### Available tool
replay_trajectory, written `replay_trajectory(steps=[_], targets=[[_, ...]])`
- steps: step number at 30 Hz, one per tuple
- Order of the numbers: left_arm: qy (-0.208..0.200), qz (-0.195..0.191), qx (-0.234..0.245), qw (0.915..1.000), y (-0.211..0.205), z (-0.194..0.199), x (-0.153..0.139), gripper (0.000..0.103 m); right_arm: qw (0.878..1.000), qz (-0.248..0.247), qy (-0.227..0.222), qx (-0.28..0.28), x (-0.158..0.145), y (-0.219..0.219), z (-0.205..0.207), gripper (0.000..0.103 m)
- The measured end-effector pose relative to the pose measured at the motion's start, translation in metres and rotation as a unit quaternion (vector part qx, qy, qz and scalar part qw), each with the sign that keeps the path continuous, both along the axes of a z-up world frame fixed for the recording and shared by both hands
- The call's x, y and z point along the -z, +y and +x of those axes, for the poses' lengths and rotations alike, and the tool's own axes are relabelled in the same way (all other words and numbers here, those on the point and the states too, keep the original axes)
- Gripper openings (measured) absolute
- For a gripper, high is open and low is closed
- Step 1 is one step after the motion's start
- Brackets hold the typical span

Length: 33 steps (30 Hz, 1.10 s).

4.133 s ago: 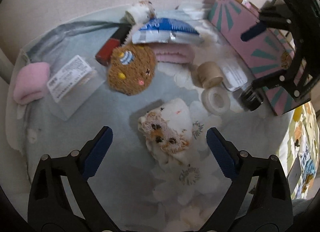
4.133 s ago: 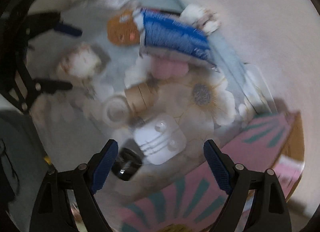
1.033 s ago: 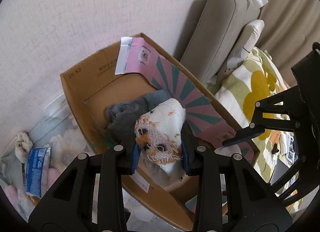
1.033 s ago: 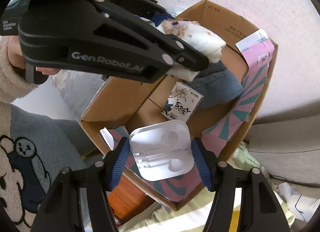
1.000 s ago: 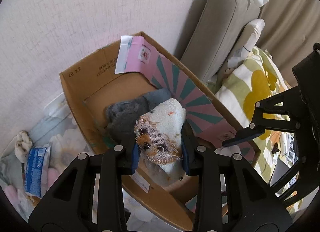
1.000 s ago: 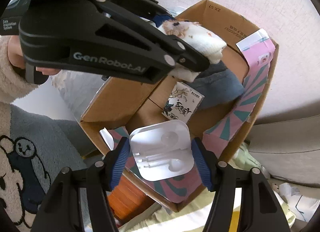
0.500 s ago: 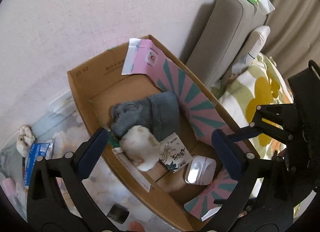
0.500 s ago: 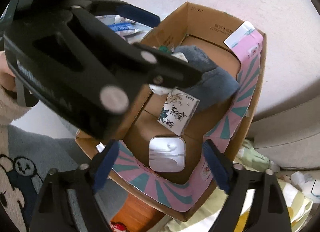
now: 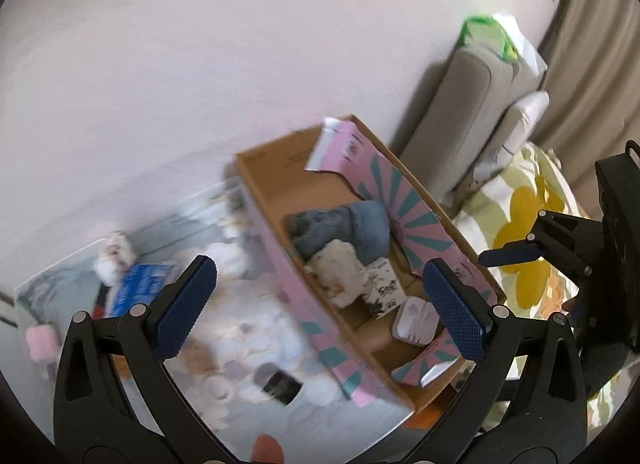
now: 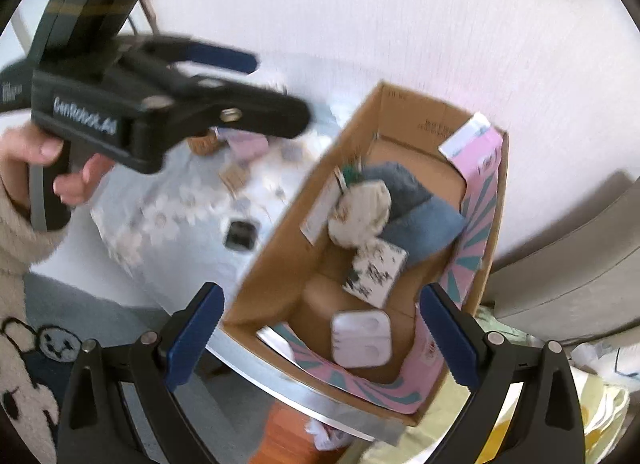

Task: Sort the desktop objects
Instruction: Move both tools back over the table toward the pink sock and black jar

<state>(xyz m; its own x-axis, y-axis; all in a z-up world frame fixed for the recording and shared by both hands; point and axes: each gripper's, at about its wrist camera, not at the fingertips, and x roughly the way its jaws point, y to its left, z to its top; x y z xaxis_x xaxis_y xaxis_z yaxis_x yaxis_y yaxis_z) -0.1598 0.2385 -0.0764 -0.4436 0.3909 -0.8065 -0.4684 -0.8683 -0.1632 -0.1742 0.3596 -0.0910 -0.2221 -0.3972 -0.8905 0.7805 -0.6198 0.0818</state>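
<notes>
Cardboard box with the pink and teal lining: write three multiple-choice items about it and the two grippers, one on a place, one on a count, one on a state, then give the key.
1. Where does the white plastic earbud-style case lie?
A. on the floral tablecloth
B. inside the cardboard box, at its near end
C. between the right gripper's fingers

2. How many grey-blue folded cloths show in the box?
A. one
B. three
C. none

3. How do the left gripper and right gripper stand?
A. both shut on things
B. only the left open
C. both open and empty

Key: 1 B, the case rests on the box floor near the printed white card; 2 A, a single cloth lies behind the cream plush toy; 3 C, wide gaps separate both pairs of blue pads.
</notes>
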Motion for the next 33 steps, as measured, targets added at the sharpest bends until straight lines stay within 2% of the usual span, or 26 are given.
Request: replay_trajectory(steps=[3, 7, 11, 15, 18, 23, 28, 33], targets=[[0.016, 0.001, -0.014, 0.9998, -0.031, 0.008, -0.014, 0.103, 1.0, -0.011, 0.0, 0.01, -0.001, -0.015, 0.0, 0.102], [0.033, -0.008, -0.038, 0.9987, -0.07, 0.016, -0.028, 0.103, 1.0, 0.016, 0.006, 0.023, -0.01, -0.031, 0.007, 0.102], [0.05, -0.015, -0.074, 0.9959, -0.12, 0.023, -0.043, 0.103, 0.997, 0.012, 0.067, 0.028, -0.033, -0.051, 0.018, 0.102], [0.069, -0.014, -0.124, 0.9898, -0.178, 0.035, -0.058, 0.103, 0.996, 0.001, 0.08, 0.026, -0.046, -0.071, 0.024, 0.102], [0.083, -0.015, -0.178, 0.9803, -0.227, 0.048, -0.063, 0.103, 0.996, -0.001, 0.086, 0.028, -0.045, -0.088, 0.03, 0.102], [0.074, -0.023, -0.253, 0.9644, -0.294, 0.066, -0.05, 0.102, 0.996, -0.026, 0.07, 0.044, -0.032, -0.111, 0.039, 0.102], [0.071, -0.026, -0.283, 0.956, -0.324, 0.082, -0.022, 0.102, 0.996, -0.049, 0.031, 0.065, 0.002, -0.136, 0.051, 0.102], [0.046, -0.016, -0.305, 0.9513, -0.34, 0.087, 0.014, 0.098, 0.993, -0.049, 0.007, 0.105, 0.031, -0.151, 0.062, 0.102]])
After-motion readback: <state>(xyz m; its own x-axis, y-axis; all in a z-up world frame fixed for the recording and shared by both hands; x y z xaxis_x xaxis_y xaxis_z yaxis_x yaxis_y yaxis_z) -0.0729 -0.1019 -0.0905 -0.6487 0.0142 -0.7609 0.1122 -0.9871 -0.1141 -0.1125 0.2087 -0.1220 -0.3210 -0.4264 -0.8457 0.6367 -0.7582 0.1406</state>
